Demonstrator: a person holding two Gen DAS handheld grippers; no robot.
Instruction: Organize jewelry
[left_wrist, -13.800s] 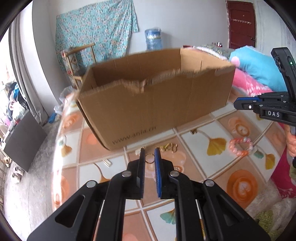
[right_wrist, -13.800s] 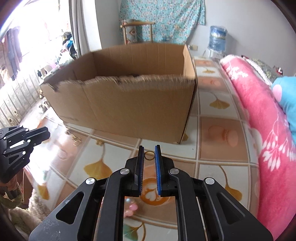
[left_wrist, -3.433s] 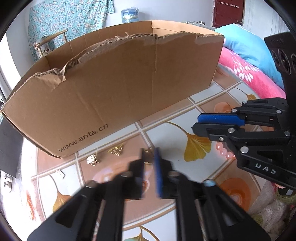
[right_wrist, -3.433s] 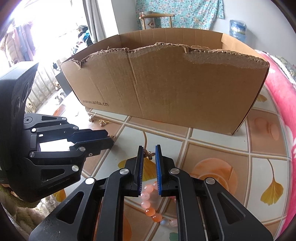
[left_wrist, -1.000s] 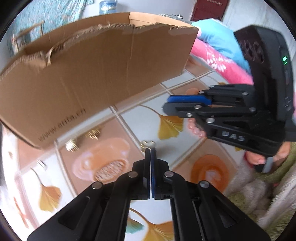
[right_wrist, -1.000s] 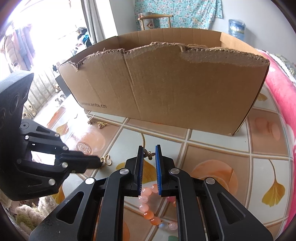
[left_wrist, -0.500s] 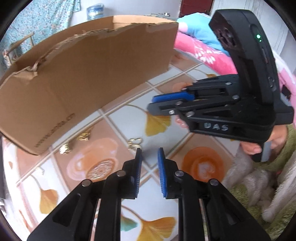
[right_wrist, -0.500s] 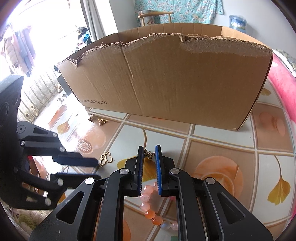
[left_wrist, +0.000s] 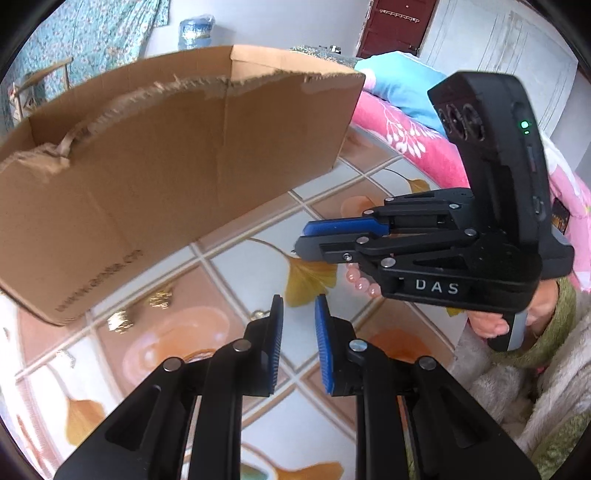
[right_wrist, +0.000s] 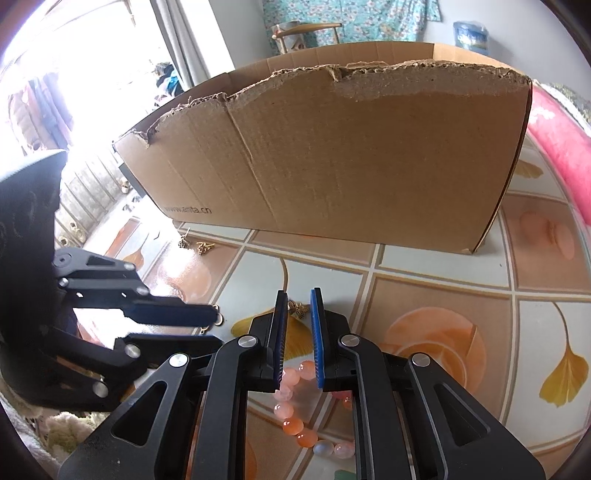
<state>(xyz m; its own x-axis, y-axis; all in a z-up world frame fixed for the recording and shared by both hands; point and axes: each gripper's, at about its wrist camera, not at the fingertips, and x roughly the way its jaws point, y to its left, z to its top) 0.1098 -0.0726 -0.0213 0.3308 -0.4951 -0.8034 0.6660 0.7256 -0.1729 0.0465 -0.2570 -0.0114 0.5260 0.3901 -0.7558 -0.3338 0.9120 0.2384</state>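
Note:
A torn cardboard box (left_wrist: 166, 155) stands on the tiled tabletop; it also fills the right wrist view (right_wrist: 351, 155). My left gripper (left_wrist: 298, 308) is open and empty just above the table; a small gold piece (left_wrist: 257, 314) lies beside its left fingertip. My right gripper (right_wrist: 298, 301) is open, with a small gold charm (right_wrist: 298, 309) lying between its fingertips and a pink bead bracelet (right_wrist: 295, 424) under its fingers. The right gripper (left_wrist: 306, 243) shows in the left wrist view, the left gripper (right_wrist: 212, 325) in the right wrist view. Two gold earrings (left_wrist: 140, 310) lie near the box.
A pink blanket (left_wrist: 410, 144) and blue pillow (left_wrist: 402, 85) lie along the table's right side. A hand (left_wrist: 491, 325) holds the right gripper's handle. Gold earrings (right_wrist: 194, 245) also show by the box's left corner. A chair and water jug stand far behind.
My left gripper opened about half a second ago, leaving the gold piece on the table, and has opened a bit wider. My right gripper has opened slightly; the charm now lies between its tips.

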